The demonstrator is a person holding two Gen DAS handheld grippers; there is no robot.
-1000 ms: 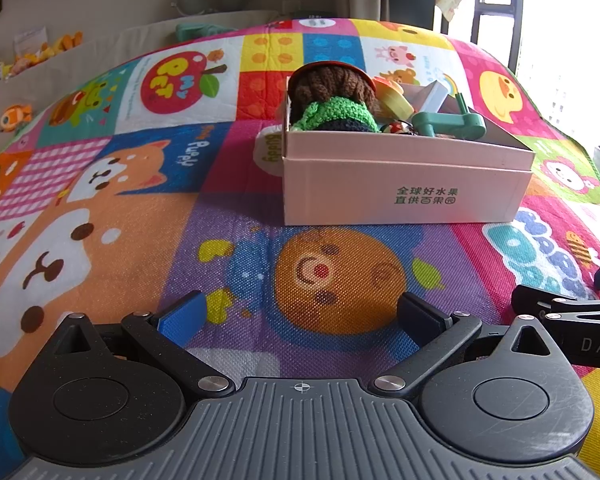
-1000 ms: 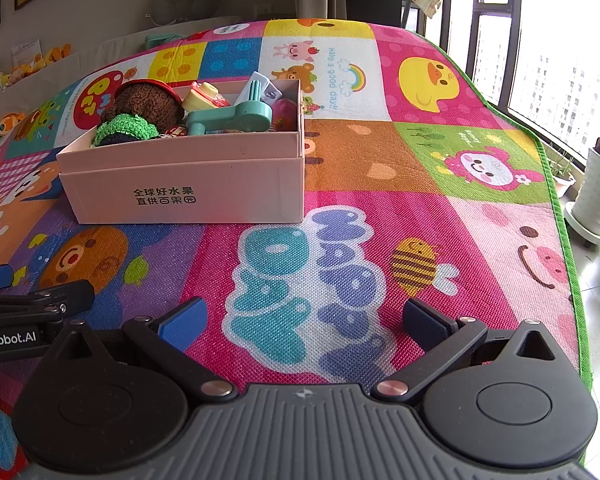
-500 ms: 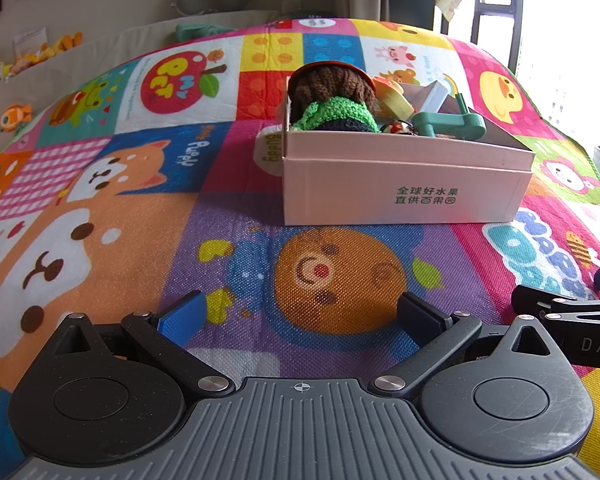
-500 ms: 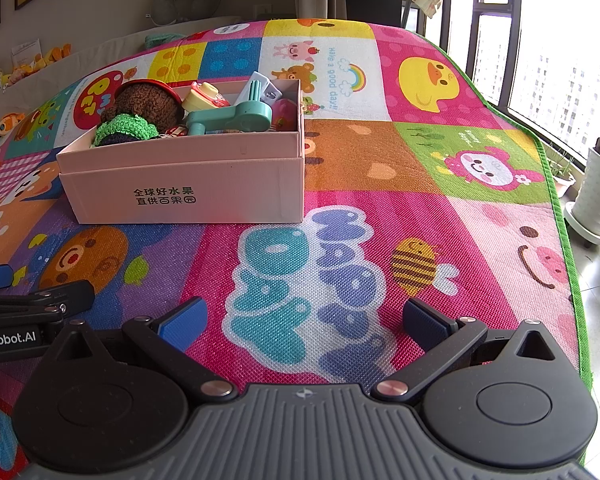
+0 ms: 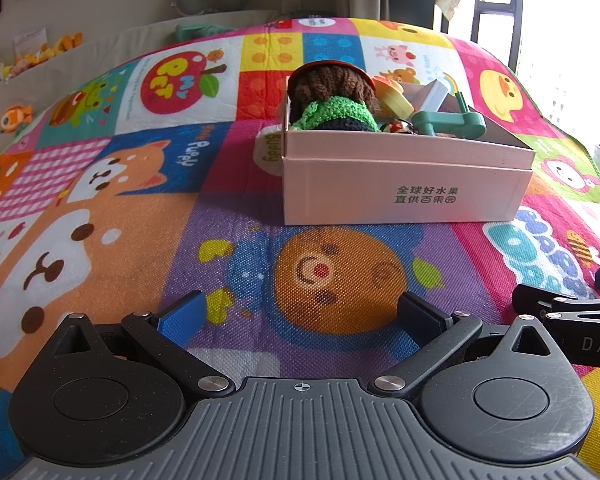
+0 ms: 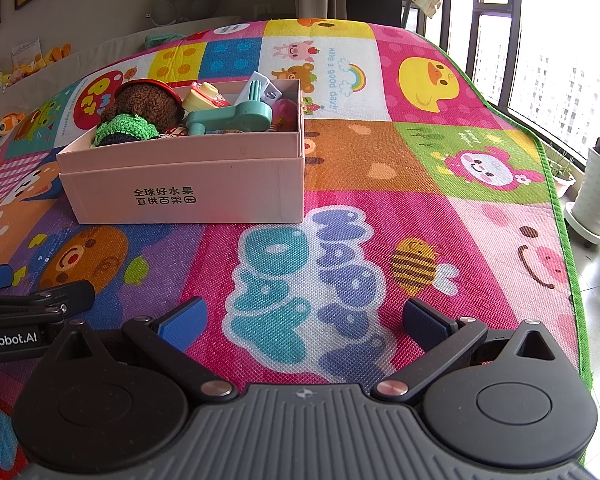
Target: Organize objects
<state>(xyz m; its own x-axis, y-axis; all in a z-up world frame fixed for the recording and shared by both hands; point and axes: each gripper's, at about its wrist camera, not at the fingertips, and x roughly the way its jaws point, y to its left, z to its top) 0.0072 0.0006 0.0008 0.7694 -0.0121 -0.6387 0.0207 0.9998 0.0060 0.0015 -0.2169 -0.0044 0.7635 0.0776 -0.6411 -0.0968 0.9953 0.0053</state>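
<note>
Pink cardboard box (image 5: 404,184), green printed characters on near wall, resting on colourful cartoon play mat (image 5: 140,208); far of both tongs, well apart from them.

Contents, piled above rim:
- Brown knitted doll (image 5: 332,84) with green knitted collar, at left end of box.
- Yellow-and-pink toy (image 6: 206,96), just right of doll, toward far wall.
- Teal plastic toy with handle (image 6: 230,118), lying across middle, near the front wall.
- Light blue-grey item (image 6: 260,86), far right part of box, partly hidden.
- Pink round item (image 6: 286,114), right end, partly hidden.

Left tongs (image 5: 302,314): spread wide, holding nothing, low over orange bear-face print on mat.
Right tongs (image 6: 304,320): spread wide, holding nothing, low over blue and teal bubble lettering on mat.
Both sets side by side, near edge of scene; each partly visible at margin of the other's view.

Surroundings: white planter (image 6: 598,196) on floor at right, beside window; small plush toys (image 5: 16,114) on ledge at far left.
</note>
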